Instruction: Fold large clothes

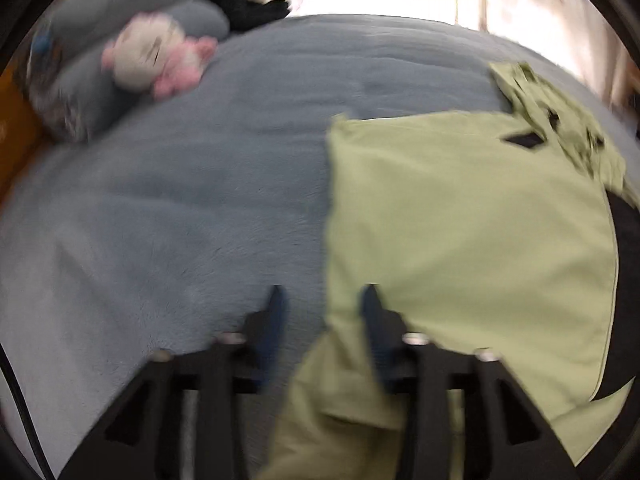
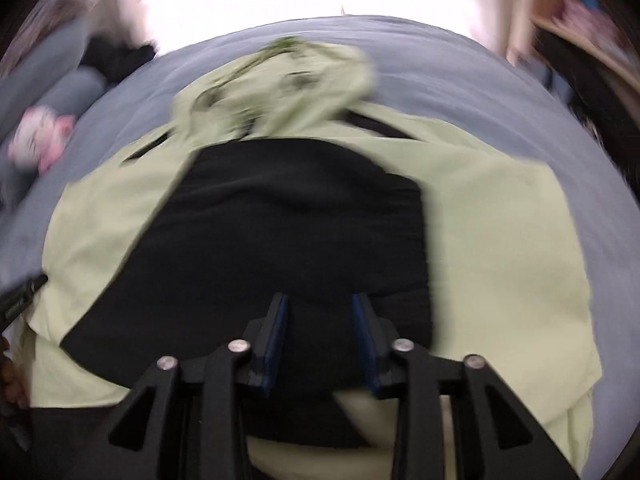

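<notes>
A large light-green jacket (image 1: 460,208) lies spread on a grey-blue blanket (image 1: 180,200), its crumpled hood (image 1: 552,120) at the far end. In the right wrist view the jacket (image 2: 500,240) lies open, and its black lining (image 2: 288,232) shows in the middle below the hood (image 2: 280,84). My left gripper (image 1: 324,304) is open above the jacket's left edge, one finger over the blanket and one over green cloth. My right gripper (image 2: 320,312) hovers open over the near part of the black lining, with a clear gap between the pads. Both views are blurred.
A pink and white plush toy (image 1: 156,60) leans on grey pillows (image 1: 132,12) at the bed's far left. Something black (image 1: 248,8) lies behind them. Bright light floods the far side. The other gripper (image 2: 20,296) shows at the left edge of the right wrist view.
</notes>
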Tool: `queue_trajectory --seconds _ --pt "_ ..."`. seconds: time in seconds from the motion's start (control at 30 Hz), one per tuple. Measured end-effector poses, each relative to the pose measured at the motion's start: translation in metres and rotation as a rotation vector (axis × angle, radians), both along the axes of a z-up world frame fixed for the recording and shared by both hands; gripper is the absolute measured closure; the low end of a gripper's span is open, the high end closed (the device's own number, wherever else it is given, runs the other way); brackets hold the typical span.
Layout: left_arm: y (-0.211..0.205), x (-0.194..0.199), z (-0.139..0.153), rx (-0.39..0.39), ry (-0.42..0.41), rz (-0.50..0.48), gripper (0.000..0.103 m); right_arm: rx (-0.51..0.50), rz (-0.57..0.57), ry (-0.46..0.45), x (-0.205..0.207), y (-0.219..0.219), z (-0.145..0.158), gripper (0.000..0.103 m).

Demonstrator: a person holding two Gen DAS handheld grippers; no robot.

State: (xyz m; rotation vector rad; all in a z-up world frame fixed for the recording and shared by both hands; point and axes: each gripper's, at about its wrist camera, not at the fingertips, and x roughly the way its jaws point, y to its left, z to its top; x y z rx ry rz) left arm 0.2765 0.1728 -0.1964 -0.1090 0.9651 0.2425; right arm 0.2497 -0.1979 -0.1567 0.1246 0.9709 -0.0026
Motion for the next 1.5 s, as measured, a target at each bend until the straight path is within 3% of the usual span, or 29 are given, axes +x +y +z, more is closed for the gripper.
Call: queue_trajectory --seconds 0.07,0.27,0.43,0.6,0.7,0.83,0.97,1.3,1.5 --pt "0.007 -0.001 0.000 -0.041 -0.002 -0.005 0.055 0.036 -0.011 0.009 -0.003 -0.013 0.004 0.095" --pt "0.002 -0.001 0.002 -0.010 0.003 0.002 0.055 -0.030 -0.007 -0.012 -0.009 0.003 0.009 0.089" --pt "0.001 -0.006 0.016 0.009 0.022 0.008 0.055 0.030 -0.008 -0.038 -0.018 0.002 0.021 0.079" --pt "-0.002 -0.021 0.038 0.014 0.023 0.013 0.054 0.051 -0.006 -0.080 -0.032 0.009 0.045 0.062" --pt "-0.003 -0.037 0.055 0.004 0.014 0.015 0.052 0.061 -0.001 -0.105 -0.048 0.014 0.062 0.059" --pt "-0.008 -0.059 0.078 0.016 -0.007 0.009 0.040 0.061 -0.003 -0.122 -0.070 0.017 0.079 0.057" --pt "-0.012 -0.090 0.104 0.029 -0.043 0.002 0.037 0.061 -0.021 -0.137 -0.094 0.016 0.093 0.044" --pt "-0.010 -0.175 0.162 0.037 -0.141 0.018 0.036 0.066 -0.056 -0.200 -0.161 0.004 0.127 0.044" --pt "-0.003 -0.220 0.178 0.030 -0.170 0.037 0.035 0.080 -0.061 -0.219 -0.194 -0.002 0.140 0.044"
